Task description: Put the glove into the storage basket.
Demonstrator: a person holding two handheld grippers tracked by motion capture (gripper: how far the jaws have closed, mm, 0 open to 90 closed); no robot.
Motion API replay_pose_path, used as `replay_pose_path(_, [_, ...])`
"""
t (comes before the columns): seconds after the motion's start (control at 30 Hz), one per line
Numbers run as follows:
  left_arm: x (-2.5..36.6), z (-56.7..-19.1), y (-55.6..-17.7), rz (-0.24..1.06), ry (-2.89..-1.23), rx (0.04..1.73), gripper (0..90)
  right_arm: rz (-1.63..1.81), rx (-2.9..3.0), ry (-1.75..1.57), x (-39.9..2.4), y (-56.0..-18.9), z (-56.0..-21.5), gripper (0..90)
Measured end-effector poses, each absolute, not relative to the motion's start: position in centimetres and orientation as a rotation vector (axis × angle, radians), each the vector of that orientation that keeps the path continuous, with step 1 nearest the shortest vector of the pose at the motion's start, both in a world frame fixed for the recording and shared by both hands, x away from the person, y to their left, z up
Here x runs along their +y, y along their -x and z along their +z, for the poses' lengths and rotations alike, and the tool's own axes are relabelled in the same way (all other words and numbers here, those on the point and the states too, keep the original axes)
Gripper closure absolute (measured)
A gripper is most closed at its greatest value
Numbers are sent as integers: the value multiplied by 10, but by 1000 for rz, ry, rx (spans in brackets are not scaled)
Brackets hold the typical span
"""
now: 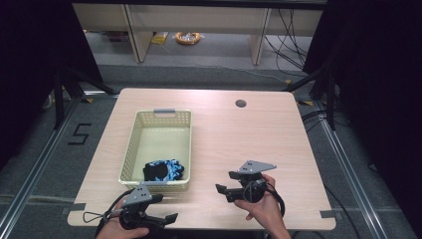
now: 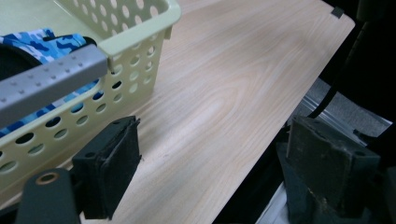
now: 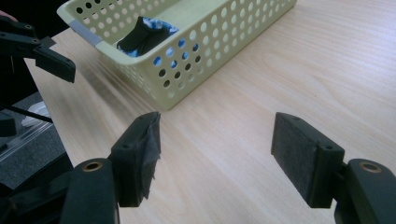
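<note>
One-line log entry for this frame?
left gripper: open, empty | right gripper: open, empty | basket: holds blue-black cloth | table

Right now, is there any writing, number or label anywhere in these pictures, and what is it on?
"5": black tape mark on the grey floor, left of the table.
No writing is readable on the basket, the cloth in it, or either gripper.

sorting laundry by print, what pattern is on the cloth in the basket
Blue camouflage with black parts on the cloth; clearest in the left gripper view, inside the pale yellow basket.
</note>
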State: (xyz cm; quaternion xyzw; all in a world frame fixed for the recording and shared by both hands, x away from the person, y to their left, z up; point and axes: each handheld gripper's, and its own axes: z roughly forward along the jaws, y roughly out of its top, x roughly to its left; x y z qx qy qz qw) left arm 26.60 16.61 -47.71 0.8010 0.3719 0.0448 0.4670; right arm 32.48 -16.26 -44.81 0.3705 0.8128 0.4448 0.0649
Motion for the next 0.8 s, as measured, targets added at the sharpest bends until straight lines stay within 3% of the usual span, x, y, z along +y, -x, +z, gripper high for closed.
replay_pose_path(0.8, [169,-497,-259,163,-2071,851,164,1303,2462,-1116,-179,-298,-476,257])
